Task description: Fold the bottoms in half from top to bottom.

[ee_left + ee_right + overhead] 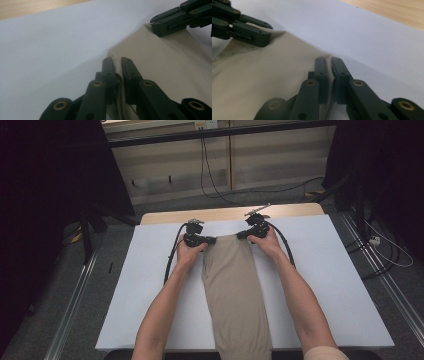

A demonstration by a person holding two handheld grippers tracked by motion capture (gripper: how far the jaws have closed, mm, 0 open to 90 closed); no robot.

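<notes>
A long beige woven cloth garment [235, 290] lies down the middle of the white-covered worktop [325, 270], running from centre towards six o'clock. The left gripper [209, 240] pinches its far corner at eleven o'clock, the right gripper [243, 235] the corner at one o'clock; both jaws are clamped on fabric.

a white sheet [325, 285] covers a wooden table [225, 213] at centre. grey floor [60, 290] lies around it, with metal rails [75, 295] at 8 and 4 o'clock. pale wall panels [165, 160] and hanging cables [207, 170] stand at 12 o'clock; both upper corners are dark.
</notes>
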